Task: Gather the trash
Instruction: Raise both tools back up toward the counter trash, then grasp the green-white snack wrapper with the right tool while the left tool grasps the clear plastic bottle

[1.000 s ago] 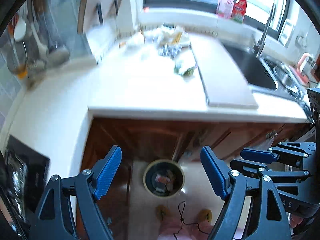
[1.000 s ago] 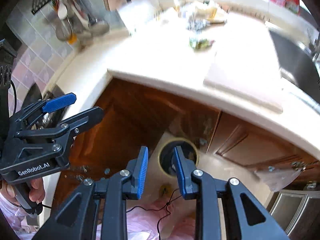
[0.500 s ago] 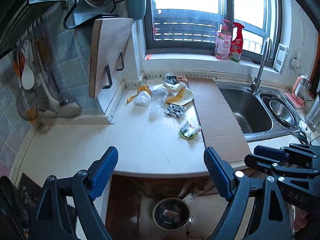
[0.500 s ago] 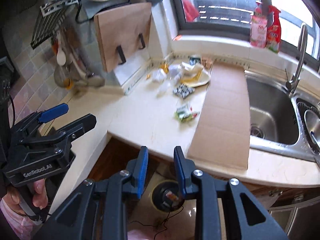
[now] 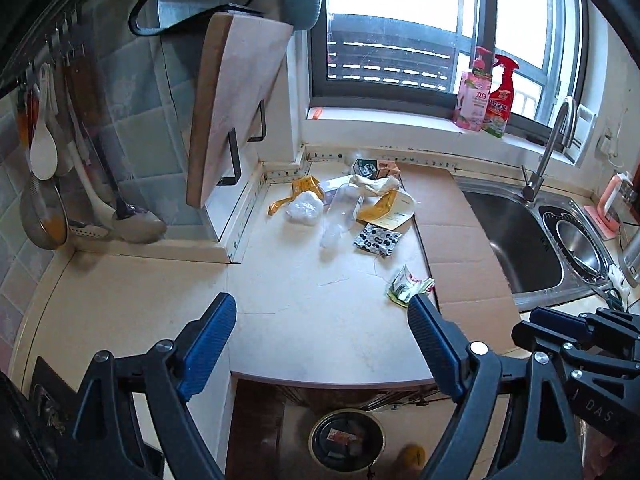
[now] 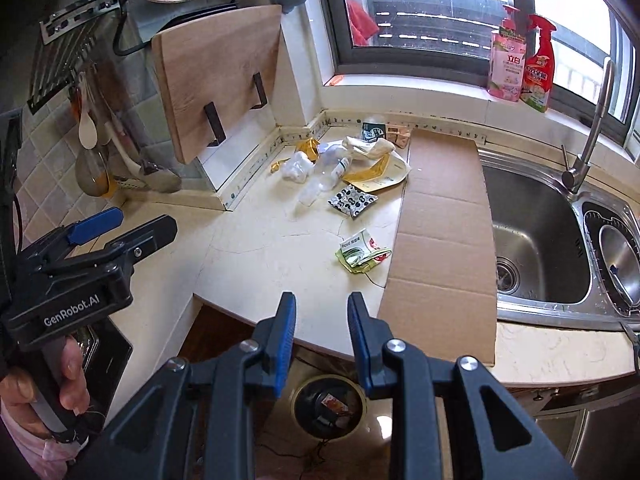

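Left gripper (image 5: 322,320) gapes wide, empty; right gripper (image 6: 322,320) is narrower, also empty; crumpled green wrapper (image 6: 362,256) lies on the counter (image 6: 260,248) beside cardboard (image 6: 444,240); floor bin (image 6: 330,406) seemingly holds scraps

A heap of wrappers (image 6: 352,160) lies at the back of the table (image 6: 256,256), a crumpled packet (image 6: 362,254) nearer its front edge; a cardboard sheet (image 6: 444,232) lies to their right, the sink (image 6: 536,232) beyond it; the bin (image 6: 329,406) stands on the floor below.
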Demonstrator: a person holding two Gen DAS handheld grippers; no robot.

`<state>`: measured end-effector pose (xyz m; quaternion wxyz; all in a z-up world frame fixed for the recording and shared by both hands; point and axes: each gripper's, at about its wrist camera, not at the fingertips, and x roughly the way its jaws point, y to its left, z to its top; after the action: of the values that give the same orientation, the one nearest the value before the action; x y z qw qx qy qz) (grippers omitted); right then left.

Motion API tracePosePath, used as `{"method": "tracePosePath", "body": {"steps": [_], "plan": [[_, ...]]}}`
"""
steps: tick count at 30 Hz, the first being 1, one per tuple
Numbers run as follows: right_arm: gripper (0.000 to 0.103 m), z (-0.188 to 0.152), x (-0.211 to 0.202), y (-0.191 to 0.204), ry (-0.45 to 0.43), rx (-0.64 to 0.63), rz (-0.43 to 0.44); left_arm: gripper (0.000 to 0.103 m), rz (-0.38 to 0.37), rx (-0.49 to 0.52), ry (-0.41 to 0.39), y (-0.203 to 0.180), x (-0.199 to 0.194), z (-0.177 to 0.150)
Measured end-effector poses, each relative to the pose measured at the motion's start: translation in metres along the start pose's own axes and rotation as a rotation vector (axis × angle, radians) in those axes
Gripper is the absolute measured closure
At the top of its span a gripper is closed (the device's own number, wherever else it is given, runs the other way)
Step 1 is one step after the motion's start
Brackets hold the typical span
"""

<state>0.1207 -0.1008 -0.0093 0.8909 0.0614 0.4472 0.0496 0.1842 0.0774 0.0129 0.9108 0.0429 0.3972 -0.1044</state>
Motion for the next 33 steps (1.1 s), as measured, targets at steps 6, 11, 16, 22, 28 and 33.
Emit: {"method": "tracePosePath", "body": {"steps": [6, 11, 16, 22, 28, 33], "plan": [[0.076, 0.011, 0.029, -0.013, 0.052, -0.013, 0.035, 0.017, 0.004, -0.023, 0.026, 0.008, 0.029, 0.0], [0.076, 0.019, 0.067, -0.036, 0.133, 0.024, 0.1, 0.017, 0.004, -0.036, 0.054, 0.01, 0.052, 0.0], [0.076, 0.025, 0.113, -0.055, 0.233, 0.05, 0.125, 0.017, 0.026, -0.006, 0.078, 0.004, 0.084, -0.002], [0.076, 0.031, 0.164, -0.079, 0.316, 0.109, 0.171, 0.017, 0.022, -0.04, 0.123, -0.002, 0.123, 0.0], [0.076, 0.035, 0.199, -0.092, 0.373, 0.203, 0.273, 0.017, 0.025, -0.058, 0.152, -0.006, 0.153, 0.006], [0.064, 0.038, 0.223, -0.101, 0.412, 0.309, 0.325, 0.017, 0.025, -0.076, 0.159, -0.004, 0.168, 0.011]]}}
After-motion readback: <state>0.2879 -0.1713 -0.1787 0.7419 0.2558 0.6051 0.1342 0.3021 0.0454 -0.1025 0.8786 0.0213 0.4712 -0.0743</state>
